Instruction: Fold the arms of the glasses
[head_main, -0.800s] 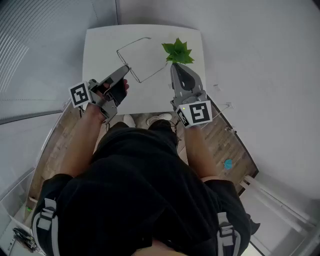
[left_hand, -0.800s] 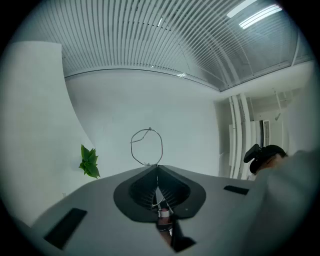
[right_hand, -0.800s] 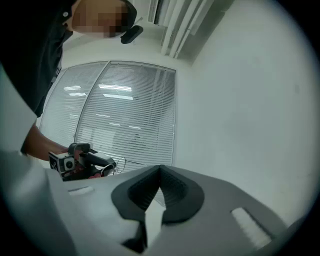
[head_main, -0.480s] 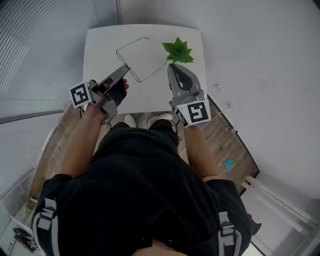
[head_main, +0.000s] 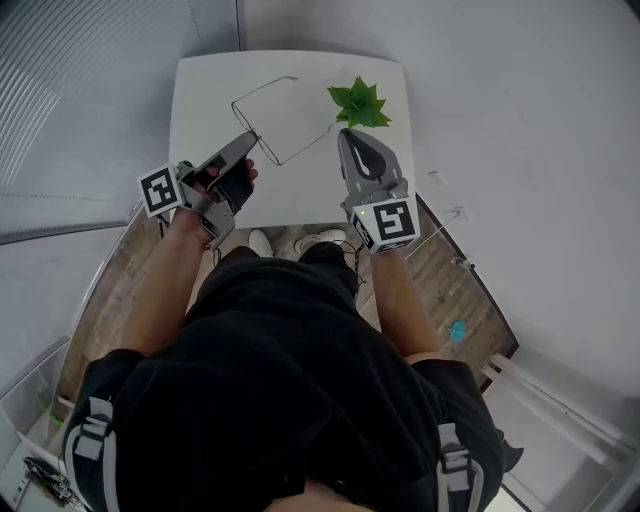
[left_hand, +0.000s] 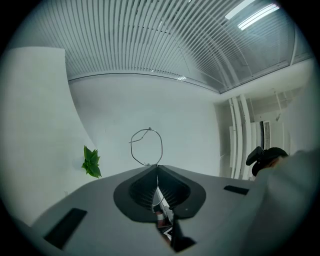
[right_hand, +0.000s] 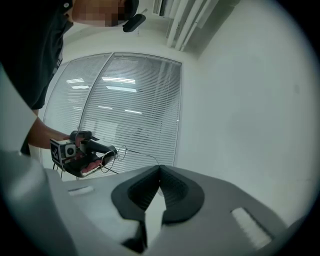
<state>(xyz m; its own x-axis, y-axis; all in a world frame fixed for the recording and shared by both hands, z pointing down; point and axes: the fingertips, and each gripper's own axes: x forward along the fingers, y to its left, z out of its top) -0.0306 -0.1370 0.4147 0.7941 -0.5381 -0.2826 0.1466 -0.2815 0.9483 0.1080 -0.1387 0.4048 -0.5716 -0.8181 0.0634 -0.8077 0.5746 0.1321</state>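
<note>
- A person in a black shirt stands at the near edge of the tabletop, both forearms reaching out over that edge.
- A pair of white shoes shows on the wooden floor, just below the near edge.
- The left tool is over the near left part of the tabletop and points away from the person, toward the middle. Its jaws are together and clamped on the glasses. In the left gripper view the thin wire runs between the pads, and one round rim stands up just past the tips.
- The right tool is over the near right part of the tabletop, level, with its tip toward the far right corner. Its jaws are closed on each other with nothing between them.
- The glasses are held above the middle of the tabletop. They are thin wire, with both arms spread wide. One arm reaches toward the far edge and the other slants across to the right.
- The end of that right-hand arm is just beside the right tool's tip. I cannot tell whether they touch.
- A small green plant stands at the far right of the tabletop, just past the right tool's tip.
</note>
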